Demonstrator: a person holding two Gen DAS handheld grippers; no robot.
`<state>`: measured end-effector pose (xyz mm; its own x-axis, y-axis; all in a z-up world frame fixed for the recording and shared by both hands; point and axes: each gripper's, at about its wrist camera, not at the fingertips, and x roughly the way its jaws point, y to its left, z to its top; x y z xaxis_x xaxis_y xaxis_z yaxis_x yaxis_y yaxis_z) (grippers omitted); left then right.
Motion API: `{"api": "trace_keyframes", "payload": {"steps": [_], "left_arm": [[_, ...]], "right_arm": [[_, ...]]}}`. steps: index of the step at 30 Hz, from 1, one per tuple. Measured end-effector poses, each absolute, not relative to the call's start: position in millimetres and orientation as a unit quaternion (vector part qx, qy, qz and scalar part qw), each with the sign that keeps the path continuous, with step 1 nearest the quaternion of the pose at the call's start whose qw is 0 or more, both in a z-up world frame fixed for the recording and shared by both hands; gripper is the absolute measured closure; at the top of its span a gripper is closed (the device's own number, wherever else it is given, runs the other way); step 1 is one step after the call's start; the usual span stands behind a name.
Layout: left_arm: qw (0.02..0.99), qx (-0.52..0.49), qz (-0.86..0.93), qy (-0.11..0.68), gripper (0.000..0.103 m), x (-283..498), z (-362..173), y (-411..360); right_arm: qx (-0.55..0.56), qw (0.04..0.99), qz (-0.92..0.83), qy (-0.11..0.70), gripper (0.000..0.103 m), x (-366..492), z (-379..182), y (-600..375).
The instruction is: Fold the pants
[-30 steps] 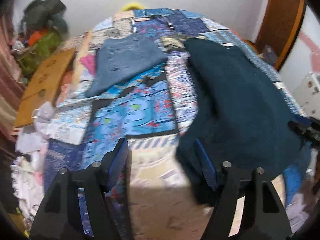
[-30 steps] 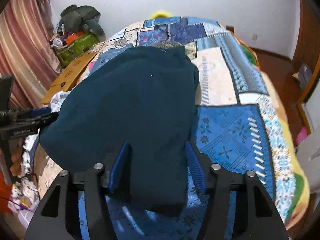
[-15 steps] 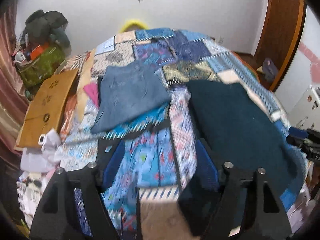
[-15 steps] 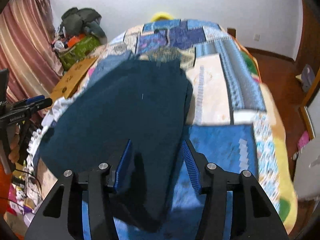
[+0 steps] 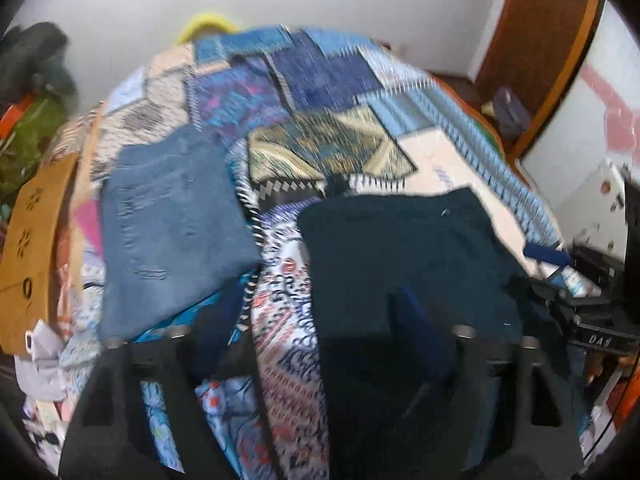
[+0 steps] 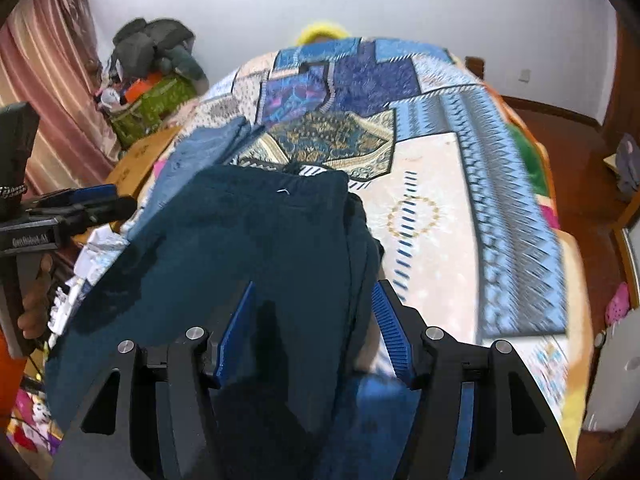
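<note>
Claws first: the right claw [image 6: 314,332], low in the right wrist frame, has its blue ribbed pads spread and opening on either side of the folded dark teal fleece pants [image 6: 240,252], with cloth between them but neither pad pressing on it. Low in the blurred left wrist frame, the left claw [image 5: 320,340] is closing; its right pad lies over the same pants [image 5: 404,264], its left pad over the patchwork blue bedspread [image 5: 288,332], and no pinch shows.

The pants lie on the bed, filling the centre and lower left of the right wrist frame, their waistband edge toward the middle. Beyond them, upper left, sits a folded pair of light blue jeans [image 5: 172,228] (already stacked, it seems). Farther off, at the far left, are a green bag of clothes [image 6: 156,100] and a pink striped curtain [image 6: 48,92].

My worry is that the left claw, straddling the pants' edge, could catch the bedspread with the fleece and drag the fold askew.
</note>
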<state>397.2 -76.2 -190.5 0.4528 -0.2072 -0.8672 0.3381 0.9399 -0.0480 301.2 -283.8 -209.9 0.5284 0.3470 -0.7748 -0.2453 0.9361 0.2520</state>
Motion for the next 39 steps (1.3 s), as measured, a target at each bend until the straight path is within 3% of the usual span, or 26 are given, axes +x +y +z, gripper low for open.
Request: {"api": "trace_keyframes", "payload": {"steps": [2,9,16,25,27,31,34,37,39], "left_arm": [[0.838,0.069,-0.172,0.513,0.049,407.3,-200.9,-83.4],[0.843,0.093,-0.145,0.51,0.053,425.1,-221.0,-88.9],[0.855,0.114,-0.122,0.491,0.052,422.9,-229.4,-92.5],[0.879,0.111,-0.124,0.446,0.052,392.9,-179.0,-79.0],[0.882,0.101,-0.13,0.442,0.05,385.6,-169.1,-75.5],[0.879,0.087,-0.152,0.443,0.036,367.7,-157.4,-70.2],[0.87,0.079,-0.165,0.457,0.025,360.3,-158.4,-69.4],[0.85,0.064,-0.172,0.493,0.02,357.7,-169.8,-65.0],[0.835,0.058,-0.175,0.518,0.02,359.8,-180.7,-62.4]], "right_arm": [[0.057,0.871,0.17,0.458,0.051,315.4,-214.6,-283.7],[0.044,0.859,0.184,0.475,0.078,348.9,-229.3,-287.1],[0.023,0.864,0.177,0.47,0.079,344.7,-241.3,-284.7],[0.015,0.878,0.187,0.44,0.079,316.6,-194.8,-290.7],[0.021,0.88,0.195,0.433,0.074,306.4,-185.6,-292.0],[0.023,0.883,0.207,0.42,0.046,283.8,-167.9,-293.0],[0.013,0.887,0.203,0.415,0.031,273.4,-162.9,-291.1],[0.023,0.883,0.204,0.422,0.022,263.2,-167.3,-294.7],[0.032,0.875,0.207,0.435,0.022,260.1,-175.9,-297.2]]}}
